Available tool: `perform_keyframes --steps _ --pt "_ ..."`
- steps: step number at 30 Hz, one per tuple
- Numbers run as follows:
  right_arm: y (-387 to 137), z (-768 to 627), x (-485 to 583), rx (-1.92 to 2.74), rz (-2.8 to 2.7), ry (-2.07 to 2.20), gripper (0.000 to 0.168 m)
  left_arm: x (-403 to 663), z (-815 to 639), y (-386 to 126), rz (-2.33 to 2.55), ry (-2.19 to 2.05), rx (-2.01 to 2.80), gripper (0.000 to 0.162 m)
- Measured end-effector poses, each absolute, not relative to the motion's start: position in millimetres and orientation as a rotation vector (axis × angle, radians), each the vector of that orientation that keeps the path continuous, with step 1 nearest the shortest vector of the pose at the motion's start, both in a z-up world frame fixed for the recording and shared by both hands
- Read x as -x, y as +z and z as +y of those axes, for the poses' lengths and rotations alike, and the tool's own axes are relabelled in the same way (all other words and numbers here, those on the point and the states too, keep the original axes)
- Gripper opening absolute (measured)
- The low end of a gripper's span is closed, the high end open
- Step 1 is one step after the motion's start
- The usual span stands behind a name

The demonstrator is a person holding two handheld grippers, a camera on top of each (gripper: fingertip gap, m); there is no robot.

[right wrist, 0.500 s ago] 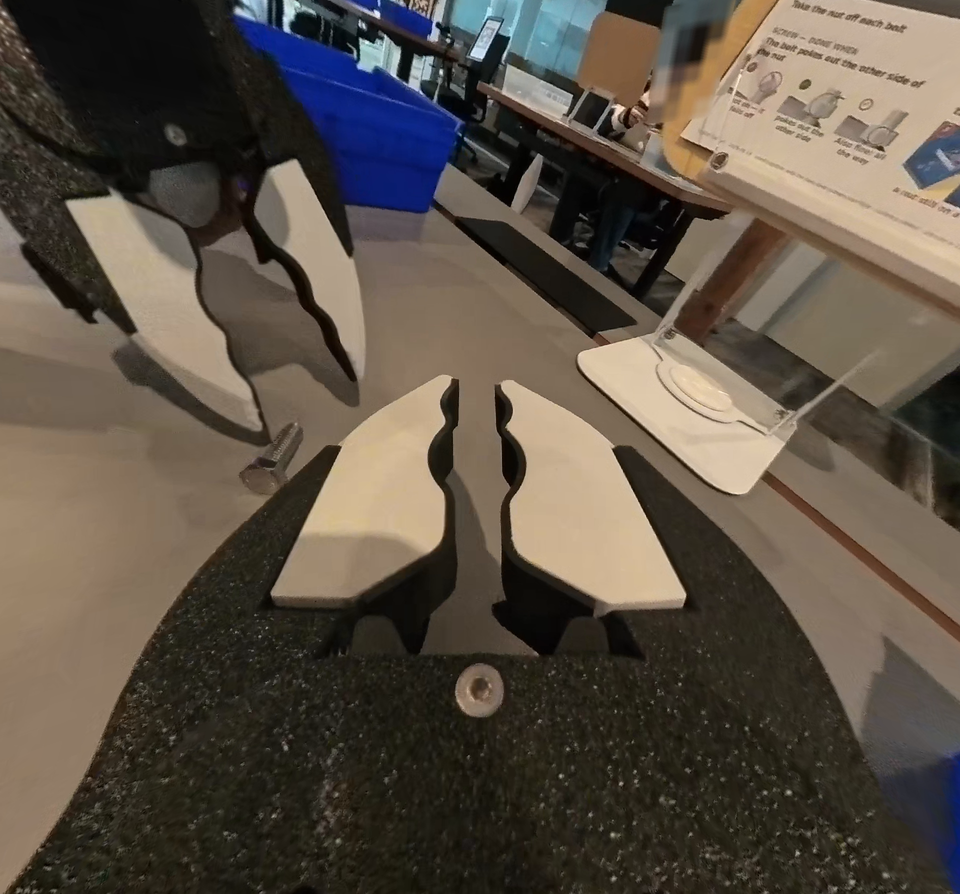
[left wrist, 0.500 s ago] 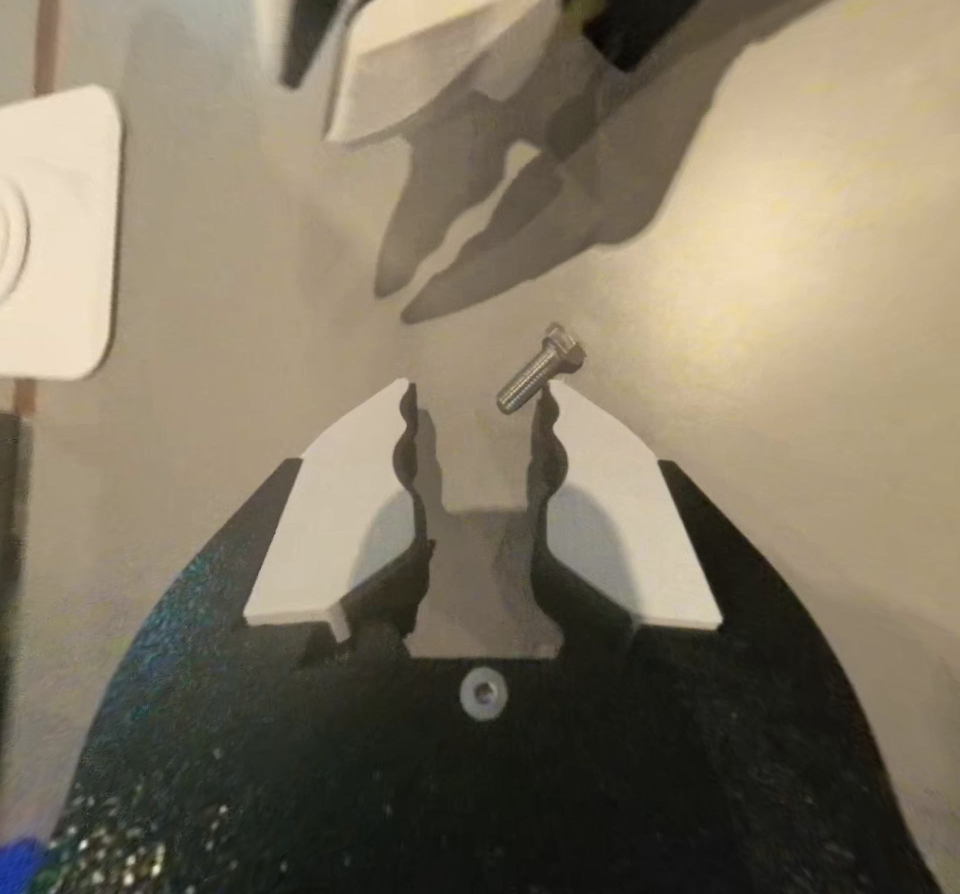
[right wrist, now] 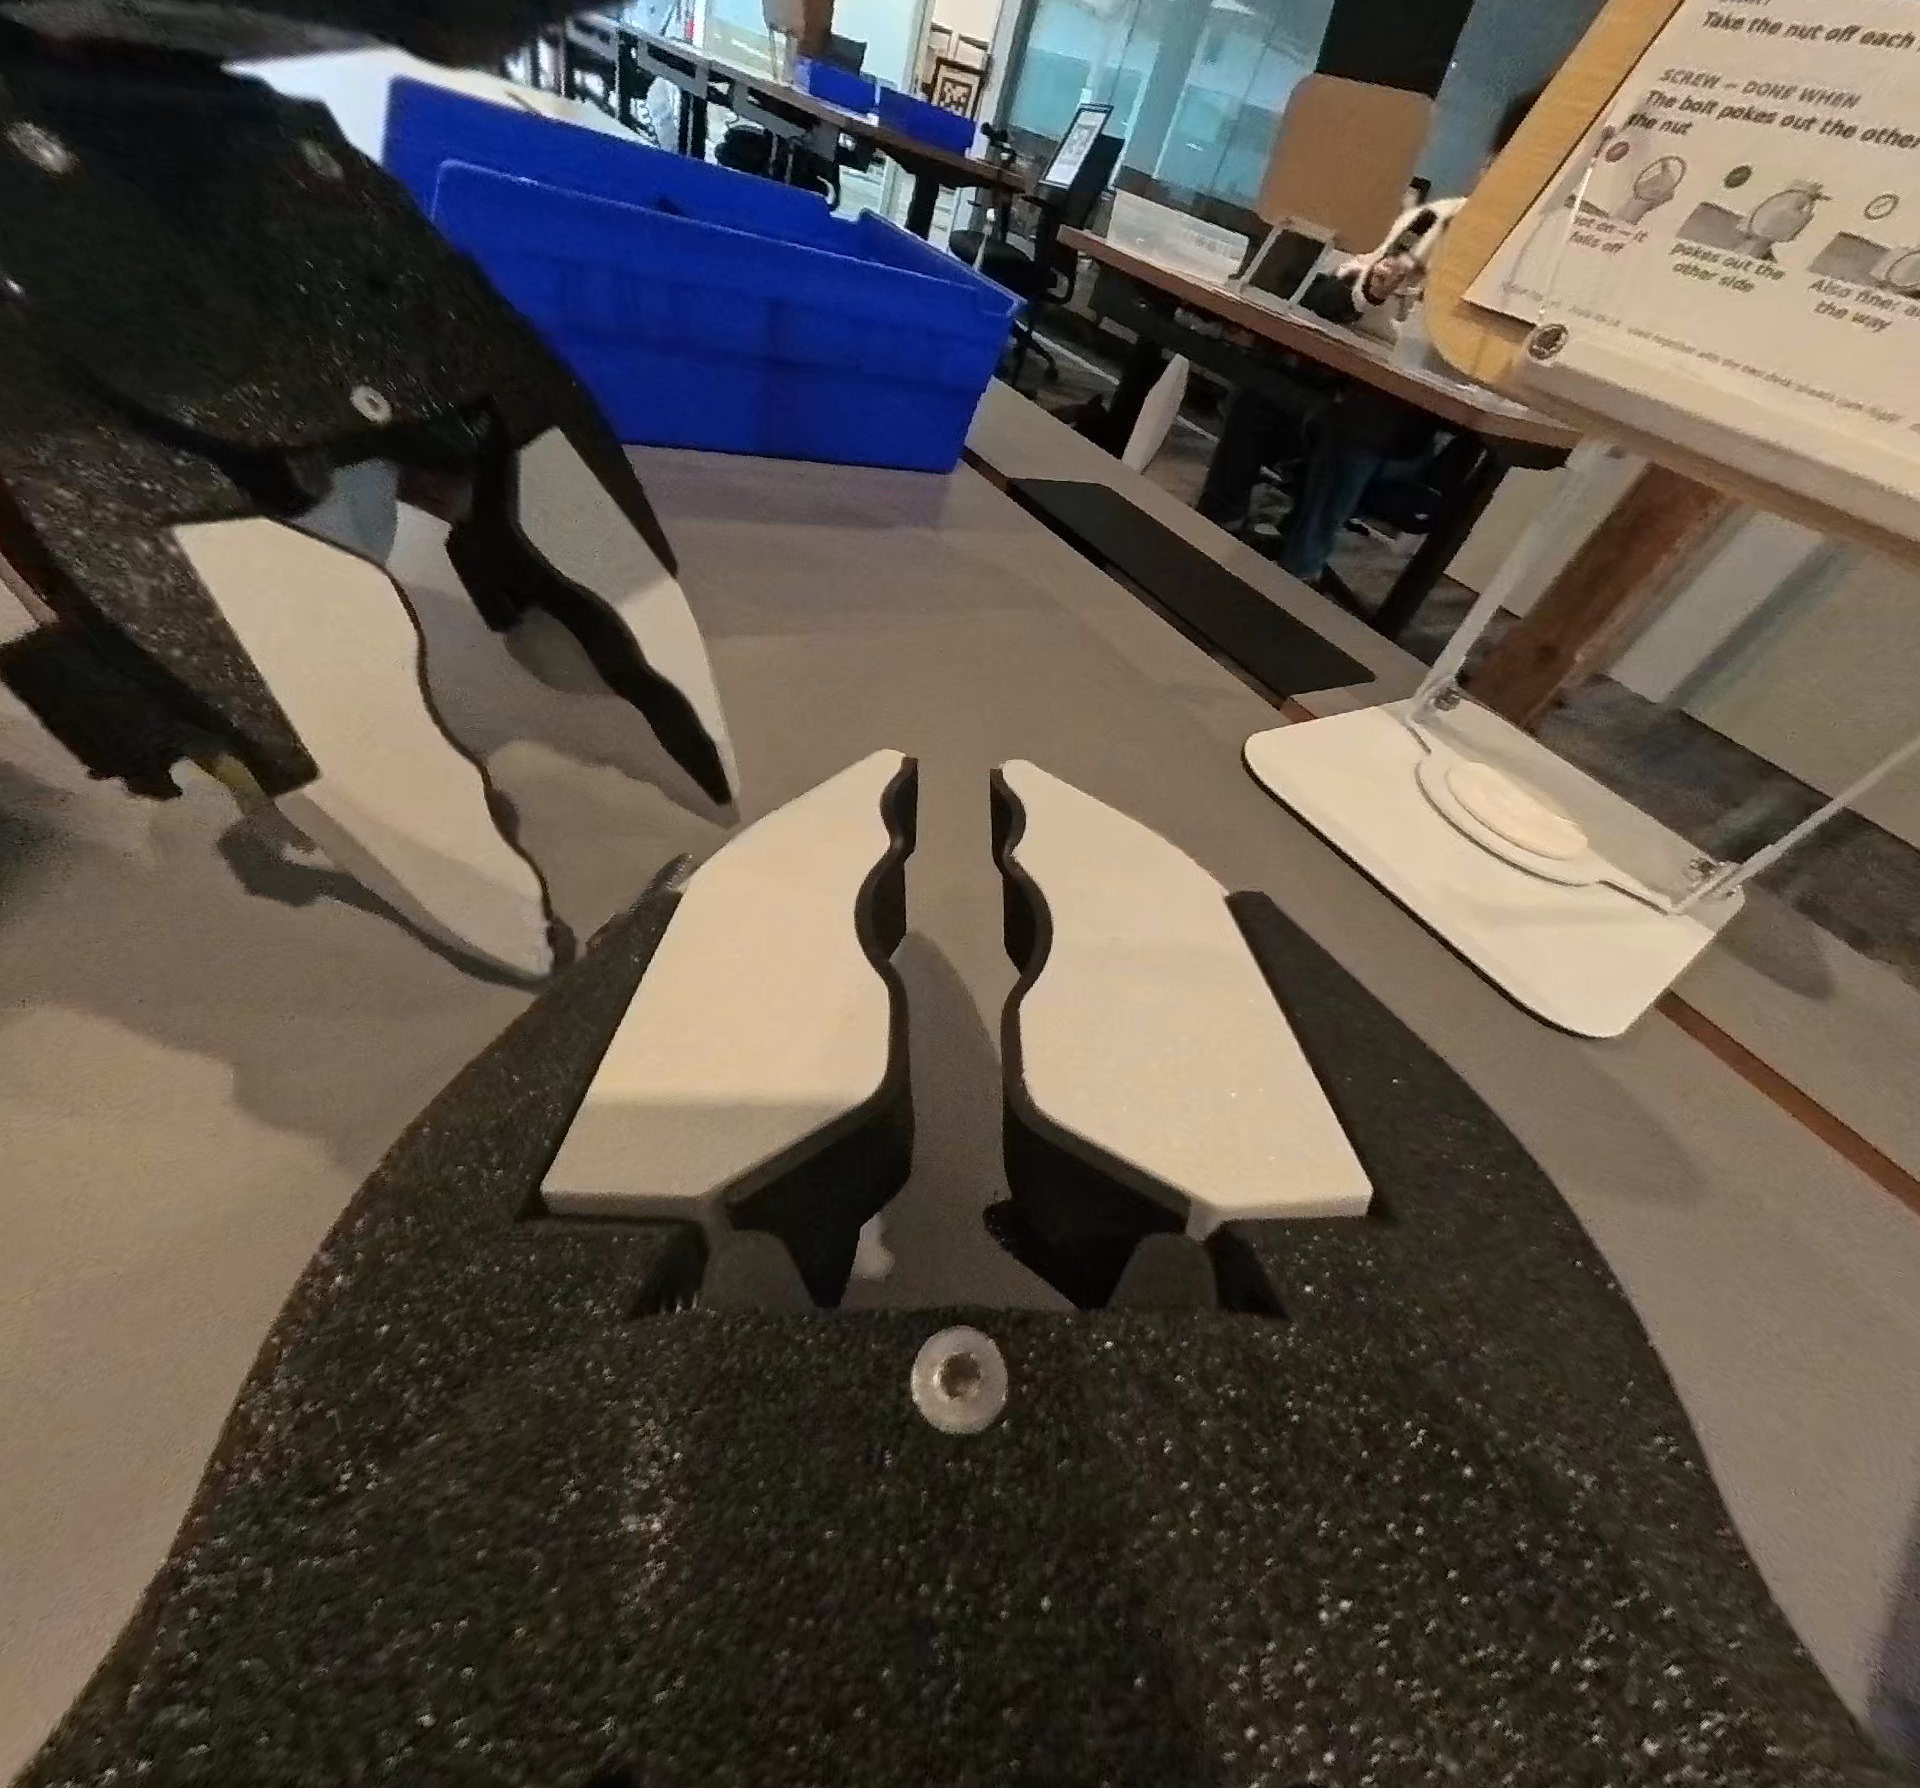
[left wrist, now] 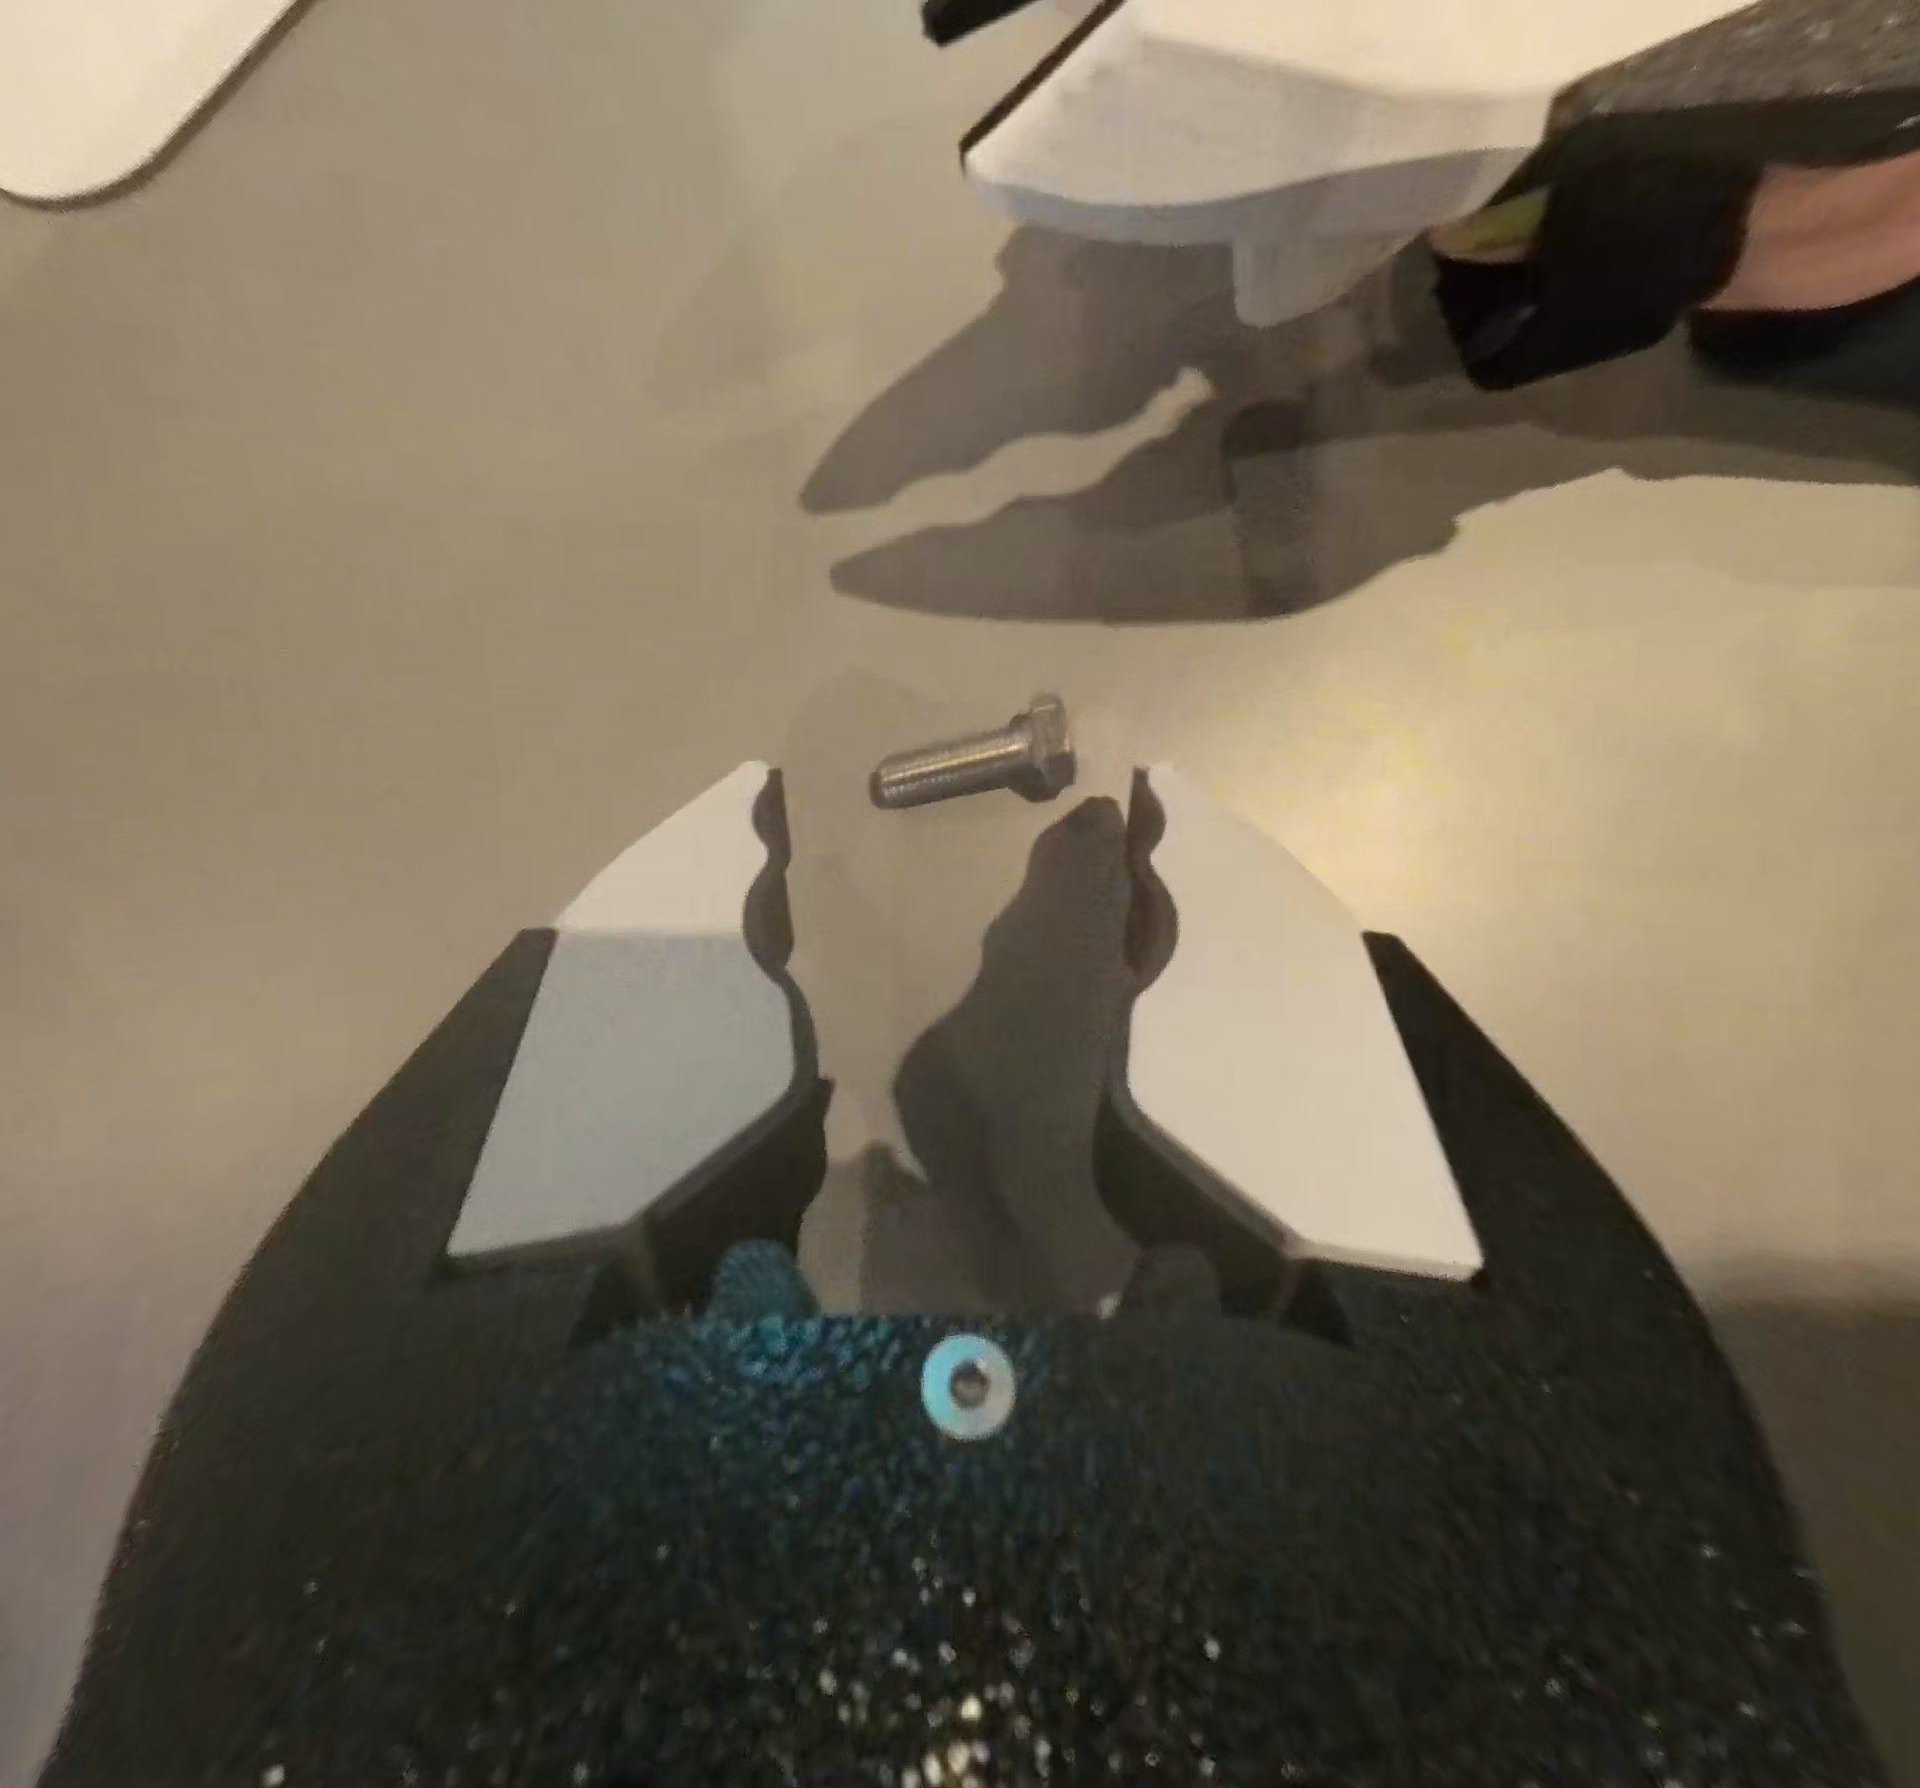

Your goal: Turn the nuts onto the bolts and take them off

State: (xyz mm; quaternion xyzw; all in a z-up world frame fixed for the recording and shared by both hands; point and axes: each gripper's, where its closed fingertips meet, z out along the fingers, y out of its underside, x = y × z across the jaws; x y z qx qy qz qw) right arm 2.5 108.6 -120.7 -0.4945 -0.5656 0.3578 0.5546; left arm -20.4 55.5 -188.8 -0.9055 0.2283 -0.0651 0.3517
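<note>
Left wrist cam looks steeply down, close on the table [left wrist: 416, 595]; right wrist cam sits low, facing across it (both show the other gripper).

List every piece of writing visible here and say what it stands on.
Instruction sheet in the clear stand, right wrist view: printed headings and captions, legible, but I do not quote writing.
Small sign far in the background: too small to read.
Left wrist view: none; the bolt bears no marks that show.
</note>
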Motion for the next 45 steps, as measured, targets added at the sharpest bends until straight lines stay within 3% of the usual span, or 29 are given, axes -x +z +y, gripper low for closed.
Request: perform_keyframes --steps 1,10,14,18,21,31,45 --pt "-121 109 -3 1.173 -1.334 0.850 0.013 18 57 -190 0.583 -0.188 2.357 0.063" --pt "-120 109 -4 1.169 -1.329 0.861 0.013 35 60 -189 0.608 -0.078 2.381 0.057" --pt "-120 109 -5 1.170 -1.327 0.856 0.013 78 45 -141 0.578 0.036 2.277 0.054" --pt "-121 108 -4 1.171 -1.334 0.851 0.013 181 10 -75 0.477 0.308 2.201 0.042" --pt "-121 110 -4 1.165 -1.332 0.826 0.013 260 -23 -54 0.444 0.435 2.241 0.035" --pt "-120 126 -4 1.165 -1.284 0.641 0.013 375 -56 -122 0.556 0.176 2.578 0.029" --pt "-124 161 -18 1.319 -1.132 0.525 0.013 370 -42 -185 1.010 0.012 2.765 0.033"
